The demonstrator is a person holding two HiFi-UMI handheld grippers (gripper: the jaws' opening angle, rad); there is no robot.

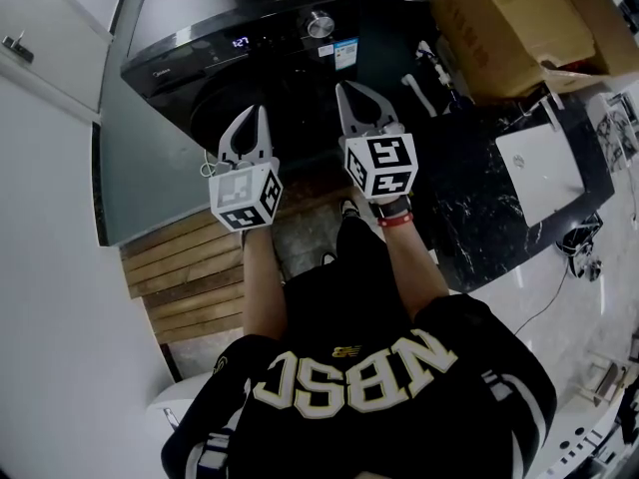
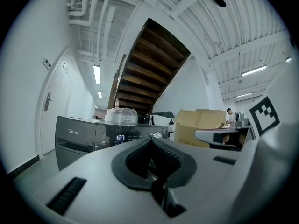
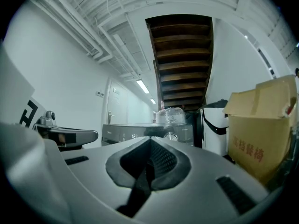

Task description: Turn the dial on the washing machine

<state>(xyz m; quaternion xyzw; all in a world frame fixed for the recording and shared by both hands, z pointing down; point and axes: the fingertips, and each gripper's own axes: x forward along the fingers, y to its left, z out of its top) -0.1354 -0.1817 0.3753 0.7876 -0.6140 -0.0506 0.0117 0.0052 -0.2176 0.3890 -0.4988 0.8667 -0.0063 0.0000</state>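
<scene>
Now the left gripper [image 1: 261, 114] and right gripper [image 1: 345, 89] are hovering, fingers clenched on nothing, near the washing machine [image 1: 205, 13], apart from its dial [image 1: 319, 25].

Dial [image 1: 319, 24] on the front of the washing machine [image 1: 200, 28], cardboard box [image 1: 499, 28] to the right of it.

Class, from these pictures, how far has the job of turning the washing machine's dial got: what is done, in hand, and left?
Done: nothing yet; the dial sits untouched on the washing machine front panel. In hand: the left gripper and right gripper are both shut, empty, held short of the machine, the right nearer the dial. Left: open, grip the dial, turn it.
</scene>
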